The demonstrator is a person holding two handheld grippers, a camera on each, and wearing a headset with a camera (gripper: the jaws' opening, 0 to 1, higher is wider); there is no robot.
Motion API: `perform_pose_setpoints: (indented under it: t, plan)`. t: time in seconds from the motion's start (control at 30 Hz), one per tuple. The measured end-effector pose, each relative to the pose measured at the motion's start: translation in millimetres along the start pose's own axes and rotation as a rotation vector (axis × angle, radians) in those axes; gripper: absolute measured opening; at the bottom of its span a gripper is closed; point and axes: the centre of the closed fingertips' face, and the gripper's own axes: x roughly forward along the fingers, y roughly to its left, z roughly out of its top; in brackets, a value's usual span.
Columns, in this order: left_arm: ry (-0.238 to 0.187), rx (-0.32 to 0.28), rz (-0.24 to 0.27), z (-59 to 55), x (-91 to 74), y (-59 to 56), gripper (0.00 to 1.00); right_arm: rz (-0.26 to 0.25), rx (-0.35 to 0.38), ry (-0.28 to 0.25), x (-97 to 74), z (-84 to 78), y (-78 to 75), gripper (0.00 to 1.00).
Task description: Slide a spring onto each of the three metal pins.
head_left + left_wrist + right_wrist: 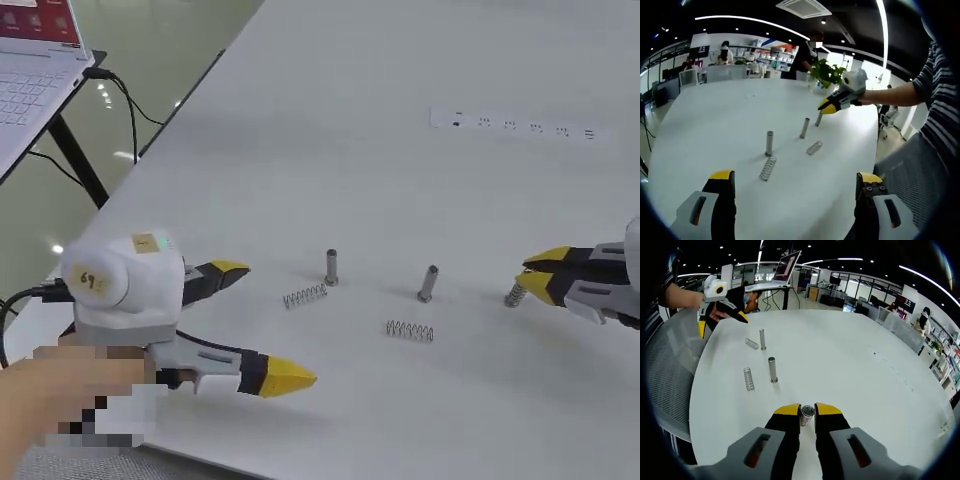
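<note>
Two bare metal pins (331, 267) (428, 283) stand upright mid-table. One loose spring (305, 296) lies beside the left pin, another spring (410, 331) in front of the right pin. A third pin (515, 293) wears a spring and leans slightly. My right gripper (540, 273) is shut on that sprung pin (807, 414), its yellow tips on either side of the top. At the near left, my left gripper (260, 322) hangs wide open with nothing in it, short of the left pin (769, 143) and its spring (768, 168).
A white laptop (30, 60) sits on a stand at the far left, its black cable (125, 95) running past the table edge (190, 95). A socket strip (515, 125) is set into the table at the back right.
</note>
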Motion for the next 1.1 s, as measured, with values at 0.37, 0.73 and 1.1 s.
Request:
perform_pose_setpoints:
  t: [0.37,0.73,1.1]
  plan:
    - [0.002,-0.001,-0.001,-0.9,-0.6,-1.3,0.98,0.010,0.029,0.011,1.5,-2.6,4.1,0.09]
    - [0.002,-0.005,-0.004,-1.9,-0.4,-2.3,0.98,-0.001,0.049,-0.006,-3.0,2.4,4.7,0.17]
    - [-0.001,-0.001,-0.006,-0.8,-0.3,-2.4,0.98,-0.011,0.103,-0.040,-8.8,9.3,6.3,0.24]
